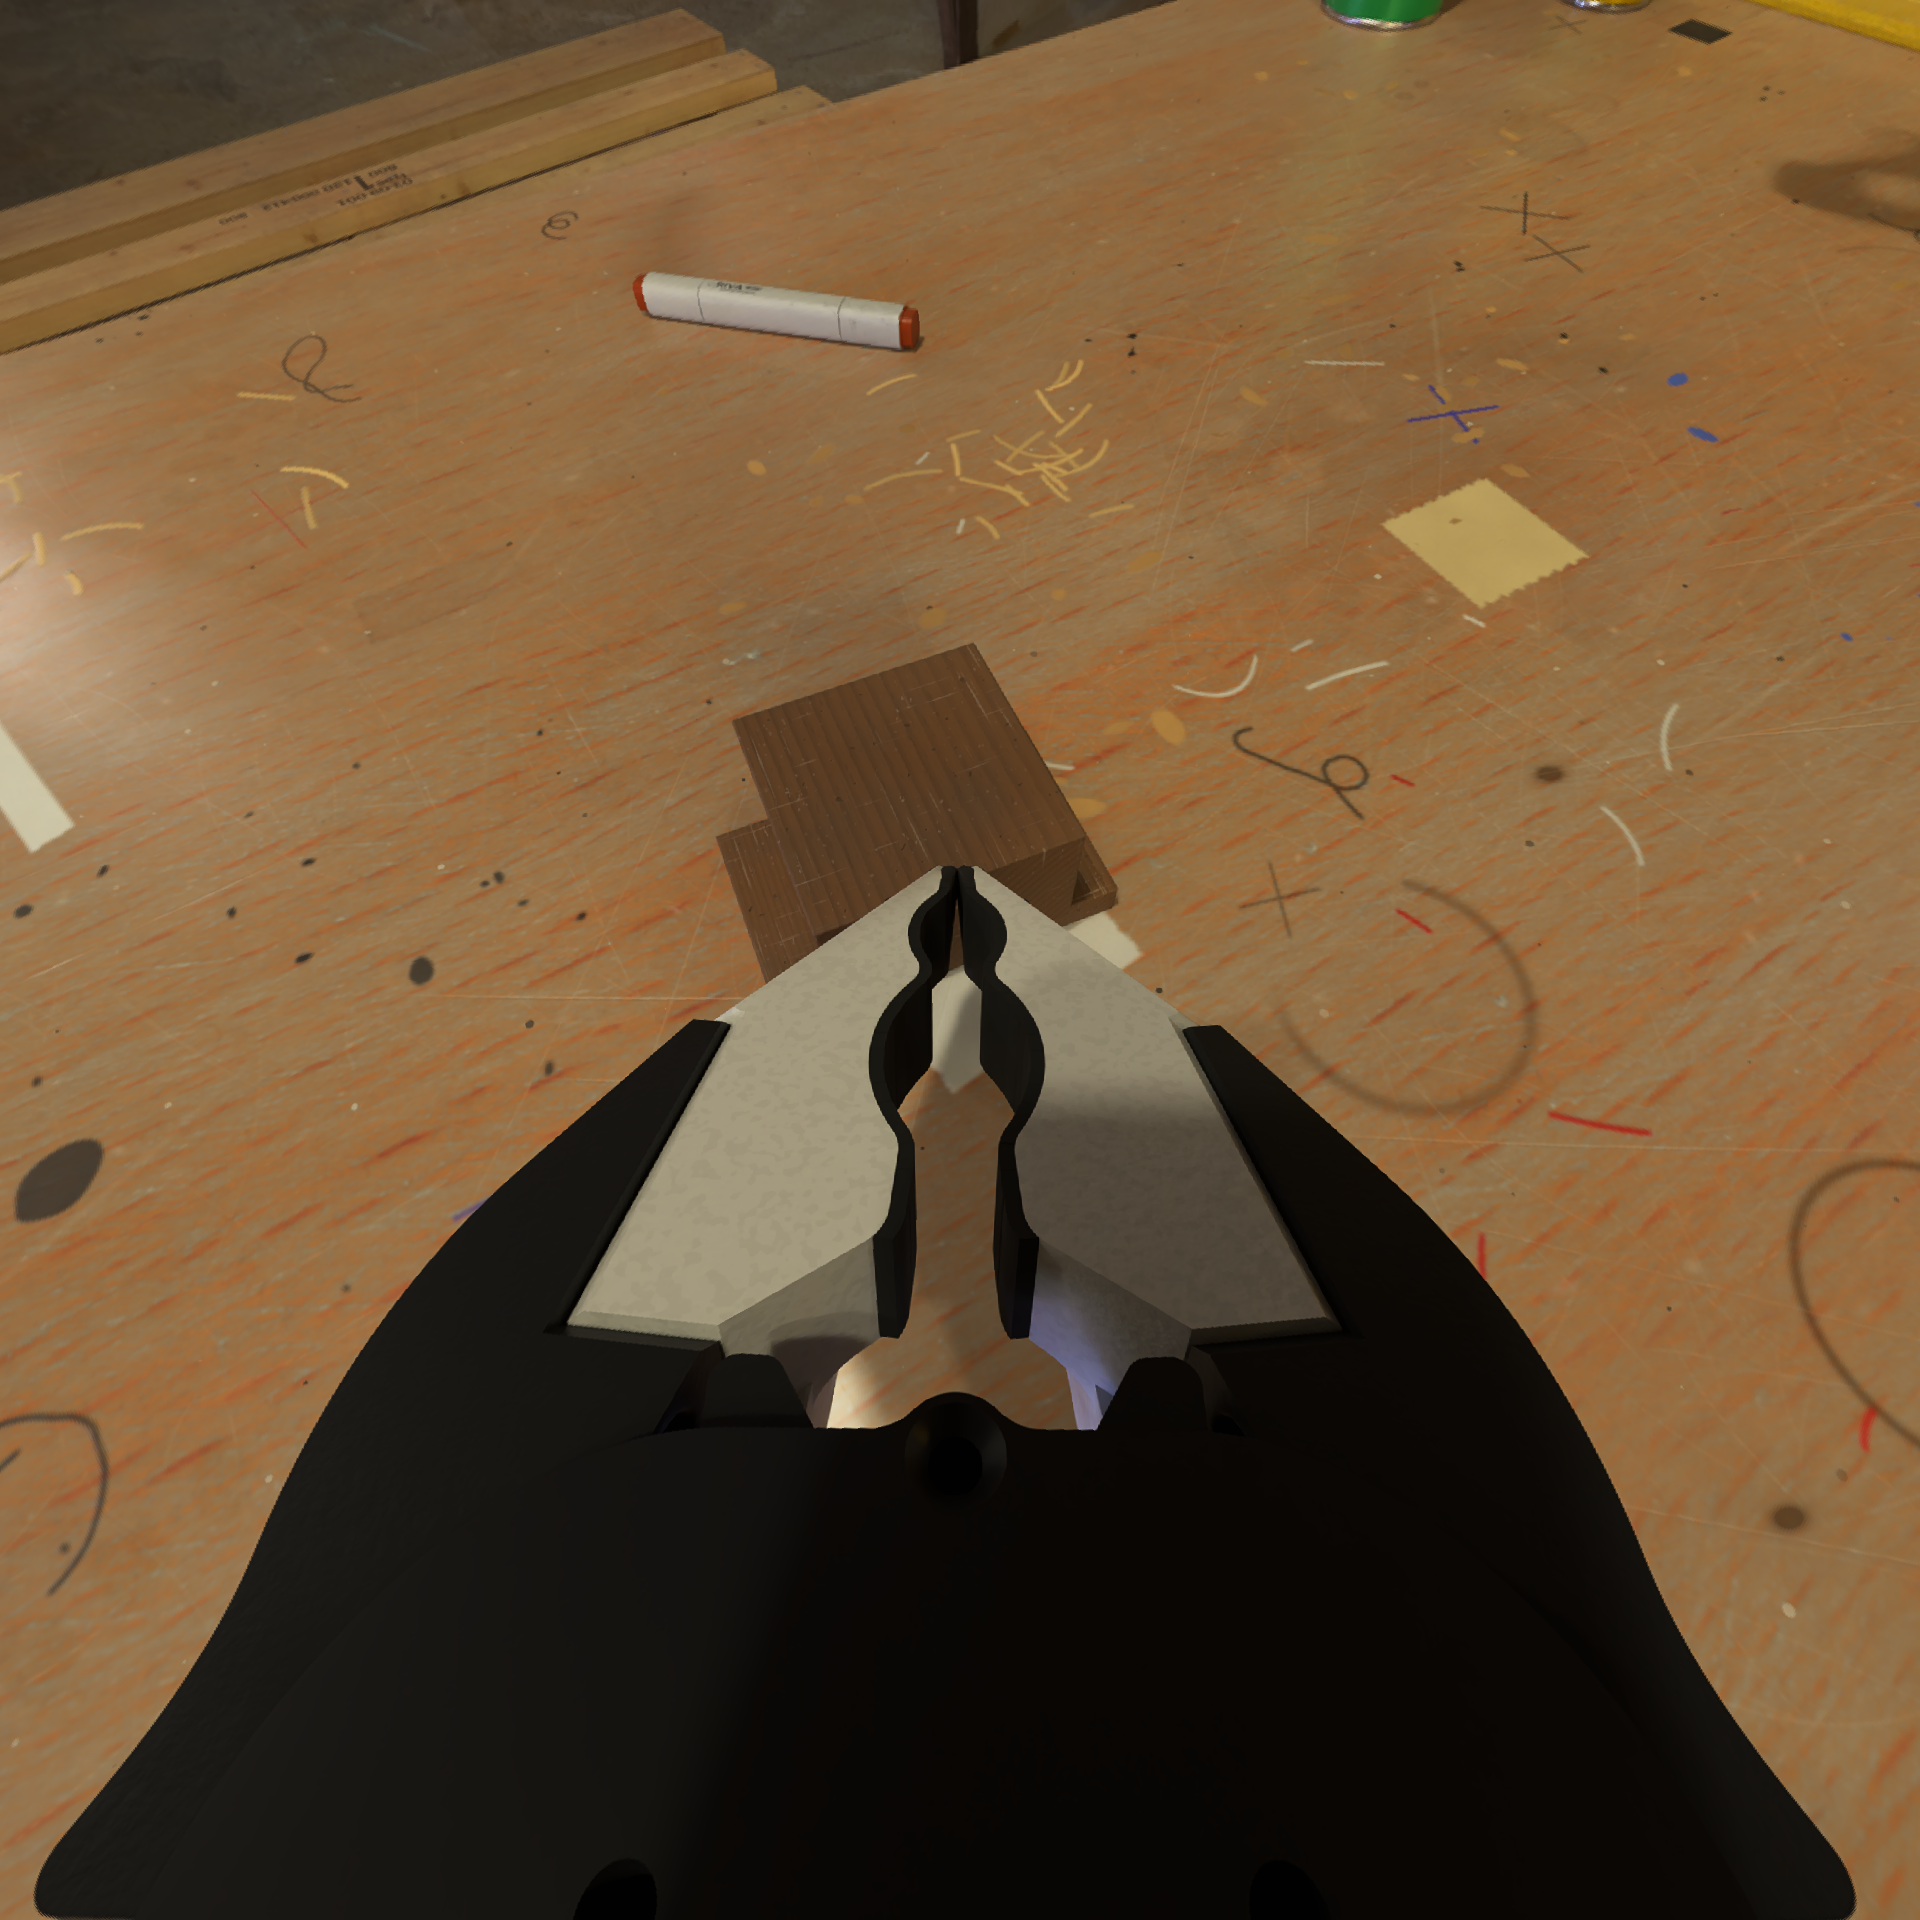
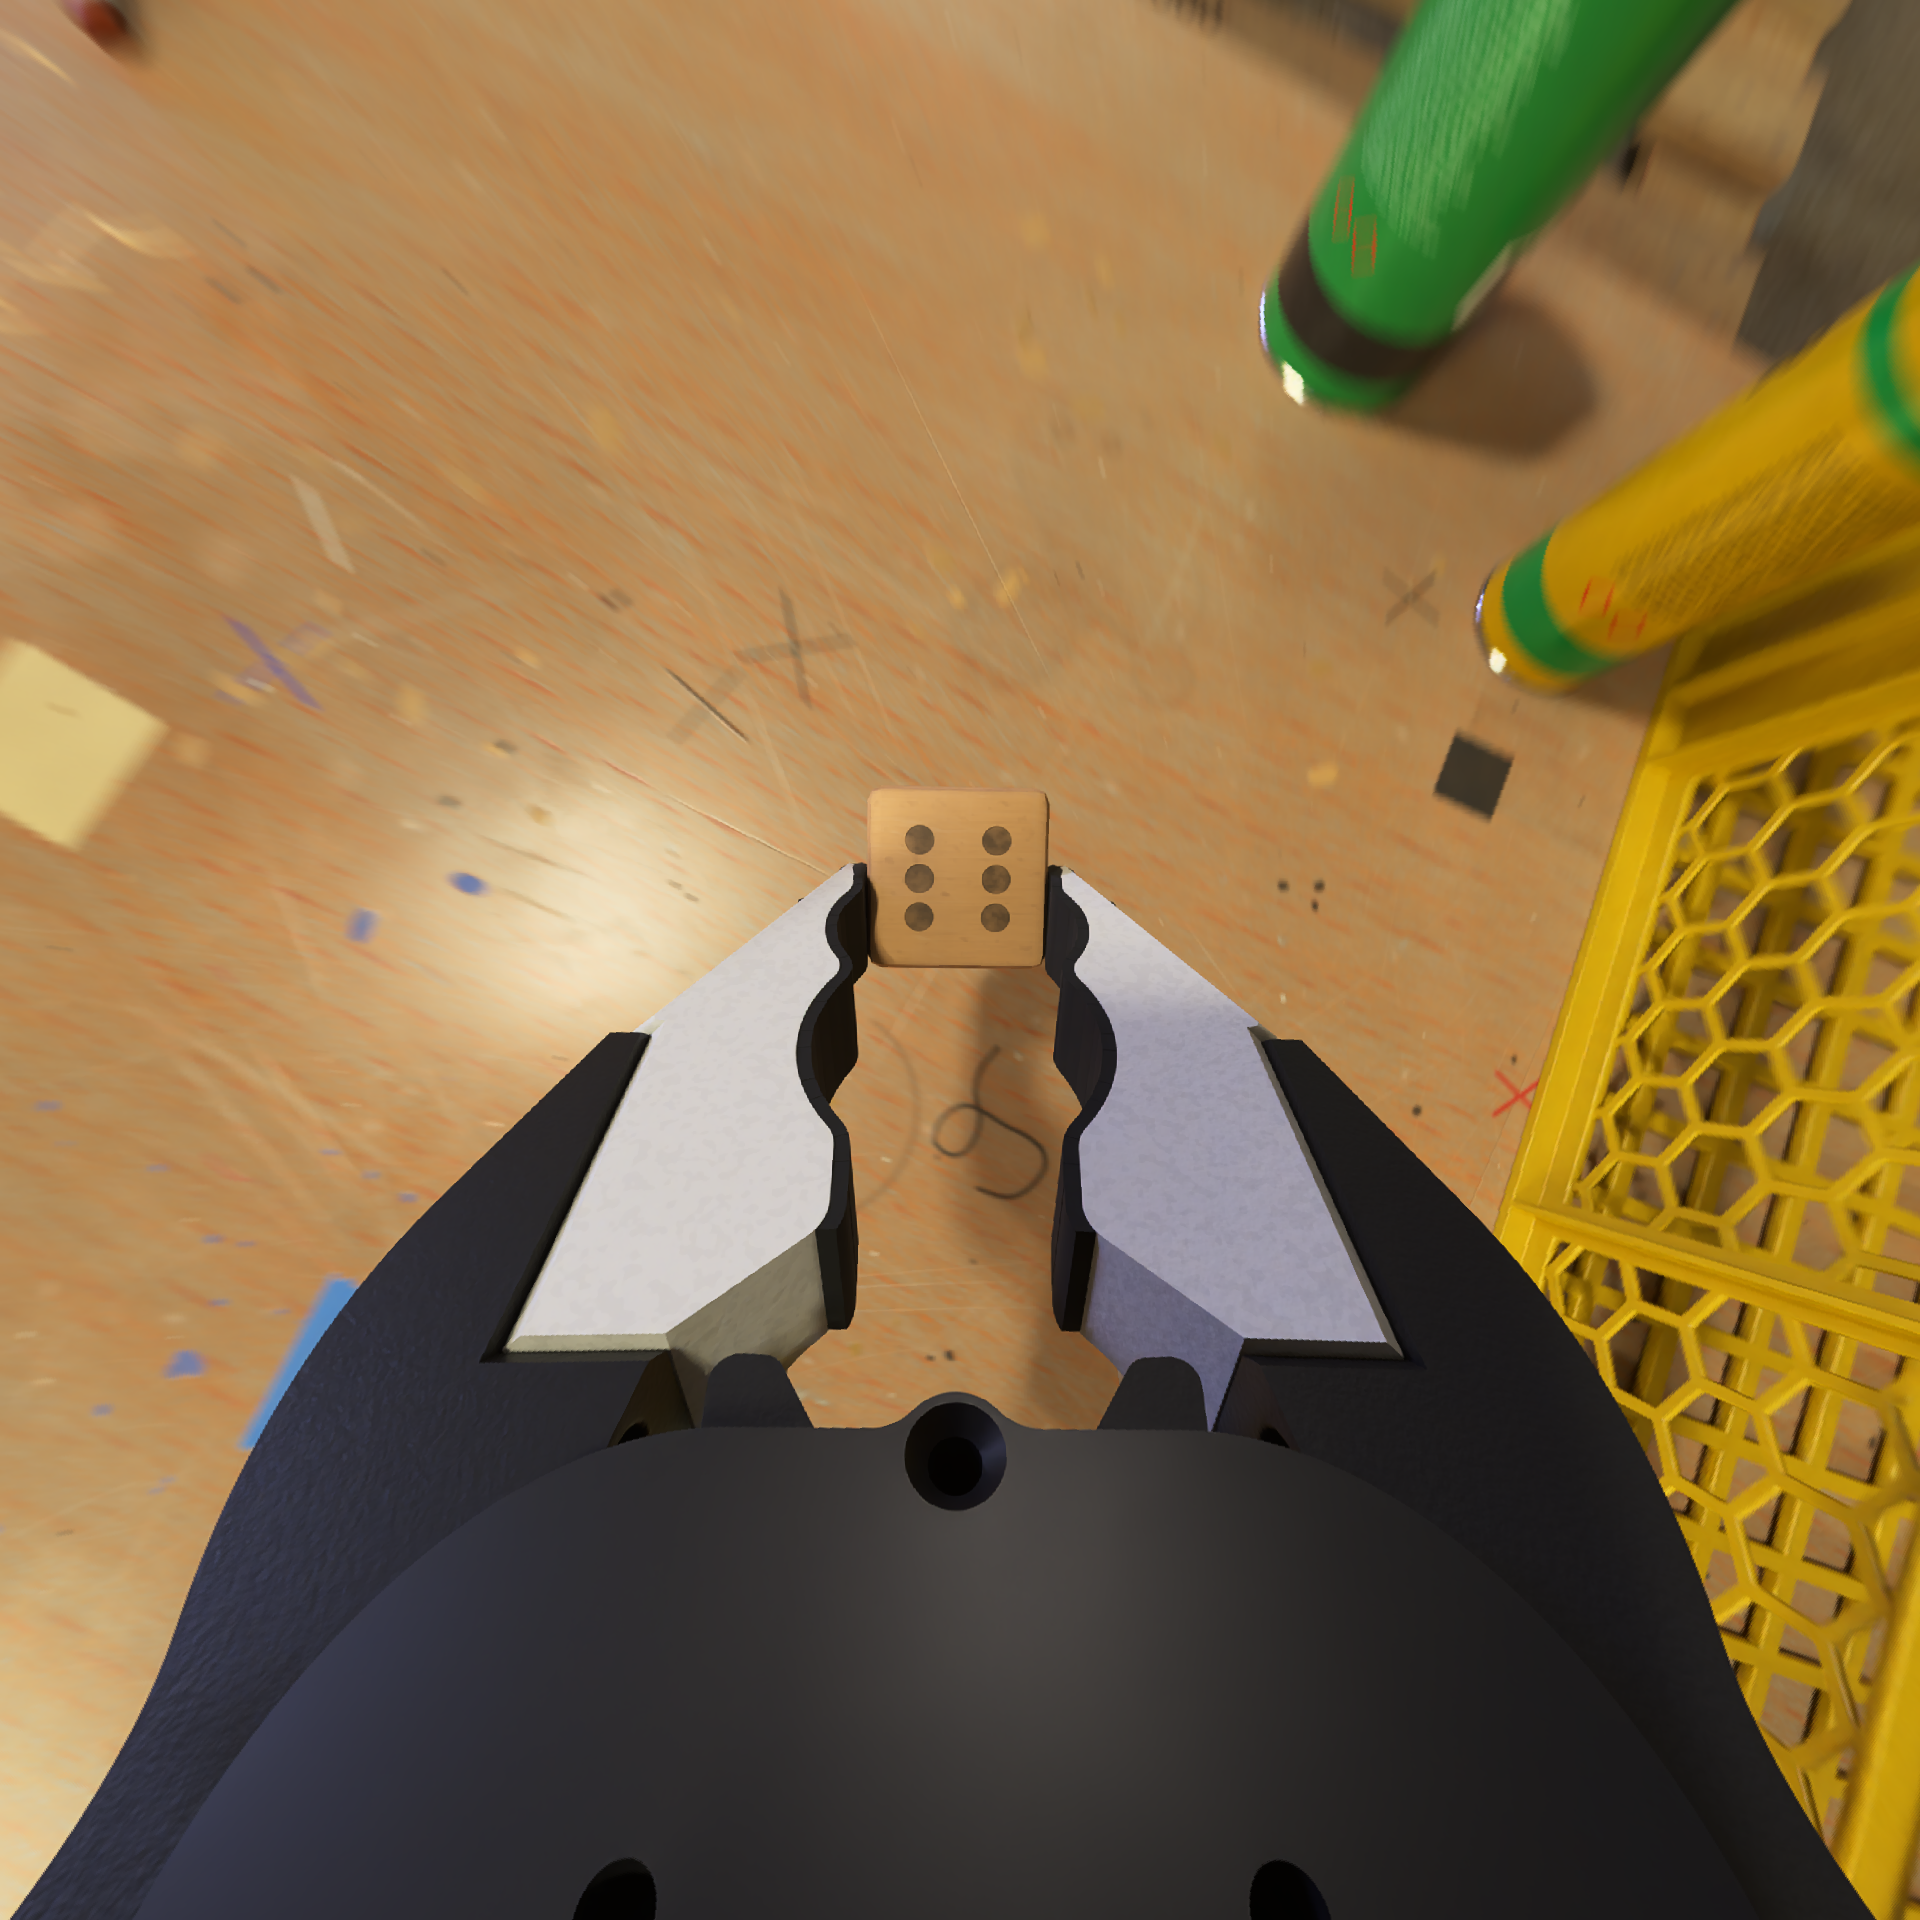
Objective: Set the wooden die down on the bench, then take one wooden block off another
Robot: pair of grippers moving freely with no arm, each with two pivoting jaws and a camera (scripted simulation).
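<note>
In the right wrist view my right gripper [image 2: 956,883] is shut on a light wooden die [image 2: 956,878], held between the fingertips above the plywood bench [image 2: 623,416]; the face with two rows of pips faces the camera. The background is motion-blurred. In the left wrist view my left gripper [image 1: 956,878] is shut and empty, its tips just above the near edge of a dark brown wooden block [image 1: 894,769]. That block lies on a second brown block [image 1: 764,883], offset so the lower one sticks out at the left.
A white marker with red ends [image 1: 777,310] lies farther back on the bench, with timber planks [image 1: 364,156] at the far left. A green can [image 2: 1423,208], a yellow can [image 2: 1714,540] and a yellow mesh crate [image 2: 1745,1143] stand to the right of the die.
</note>
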